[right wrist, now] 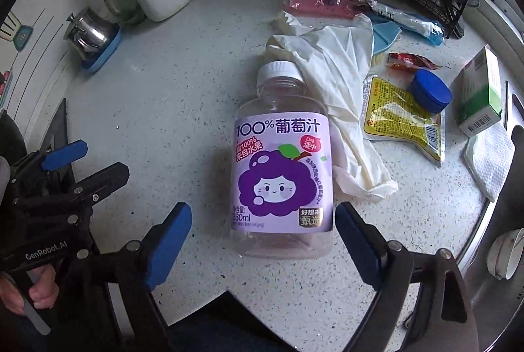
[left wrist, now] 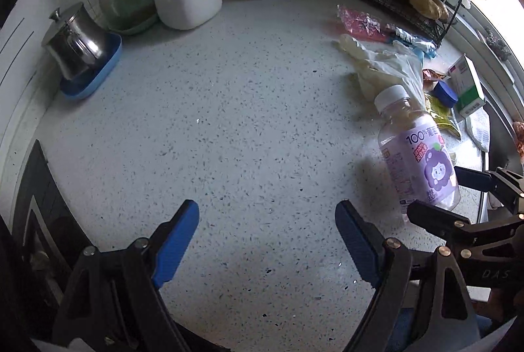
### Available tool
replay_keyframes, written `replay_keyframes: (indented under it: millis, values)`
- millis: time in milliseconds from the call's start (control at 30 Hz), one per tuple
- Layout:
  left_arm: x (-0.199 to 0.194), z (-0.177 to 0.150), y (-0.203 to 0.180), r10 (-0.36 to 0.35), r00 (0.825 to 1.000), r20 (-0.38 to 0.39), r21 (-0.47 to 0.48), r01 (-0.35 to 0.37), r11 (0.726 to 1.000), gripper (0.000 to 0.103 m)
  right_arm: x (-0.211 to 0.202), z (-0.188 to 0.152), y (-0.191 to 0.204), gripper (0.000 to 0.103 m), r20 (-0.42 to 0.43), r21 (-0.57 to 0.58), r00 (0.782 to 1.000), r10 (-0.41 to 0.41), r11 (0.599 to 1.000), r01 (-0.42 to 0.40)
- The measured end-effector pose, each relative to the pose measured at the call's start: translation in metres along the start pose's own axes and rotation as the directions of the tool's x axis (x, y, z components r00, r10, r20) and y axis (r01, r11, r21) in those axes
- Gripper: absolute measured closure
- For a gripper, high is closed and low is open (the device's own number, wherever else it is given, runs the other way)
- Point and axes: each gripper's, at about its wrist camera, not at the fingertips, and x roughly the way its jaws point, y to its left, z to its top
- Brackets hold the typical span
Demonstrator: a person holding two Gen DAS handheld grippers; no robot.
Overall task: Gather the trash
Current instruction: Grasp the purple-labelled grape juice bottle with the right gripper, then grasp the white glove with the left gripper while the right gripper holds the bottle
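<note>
Grape juice bottle (right wrist: 283, 162), empty, white cap; lilac label reads "100%葡萄汁", "330ml". Lies flat on the speckled countertop (right wrist: 170, 96), cap far, base near, just ahead of the right gripper (right wrist: 263, 221), fingers apart, not touching. Left gripper (left wrist: 267, 221) apart, empty, marked "GenRobot.AI", bottle at its right.

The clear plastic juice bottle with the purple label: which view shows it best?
The right wrist view: the clear plastic juice bottle with the purple label lies centred and whole, white cap to base, label readable. The left wrist view shows it small at the right edge, its base partly hidden behind the right gripper.
</note>
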Motion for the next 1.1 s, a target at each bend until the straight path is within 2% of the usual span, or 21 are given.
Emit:
replay_keyframes:
  millis: [67, 133, 400, 633, 933, 1100]
  values:
    - [0.006, 0.001, 0.0, -0.006, 1.0, -0.014, 0.003, 0.006, 1.0, 0.019, 0.005, 0.004, 0.001, 0.019, -0.013, 0.005, 1.0, -0.002, 1.0, 0.002]
    - [0.011, 0.003, 0.0, -0.014, 1.0, -0.025, 0.005, 0.014, 1.0, 0.019, 0.012, 0.01, 0.003, 0.033, -0.023, 0.002, 0.999, -0.027, 1.0, 0.027]
    - [0.02, 0.005, 0.005, 0.004, 0.999, -0.039, -0.012, -0.004, 1.0, 0.019, 0.035, 0.027, 0.013, 0.034, -0.063, 0.01, 0.998, -0.025, 1.0, 0.026]
    - [0.017, 0.001, 0.004, 0.024, 0.999, -0.042, -0.014, -0.025, 1.0, 0.019, 0.043, 0.035, 0.024, 0.035, -0.029, -0.006, 1.0, -0.009, 1.0, 0.008]
    - [-0.008, 0.006, -0.016, -0.012, 1.0, -0.004, 0.033, 0.012, 0.999, 0.019, -0.003, 0.017, 0.007, 0.036, 0.069, 0.021, 0.996, 0.056, 0.998, -0.057]
    - [-0.022, 0.021, -0.039, -0.057, 0.998, 0.025, 0.091, 0.054, 0.994, 0.019, -0.04, 0.011, -0.007, 0.036, 0.141, 0.05, 0.99, 0.03, 0.998, -0.037]
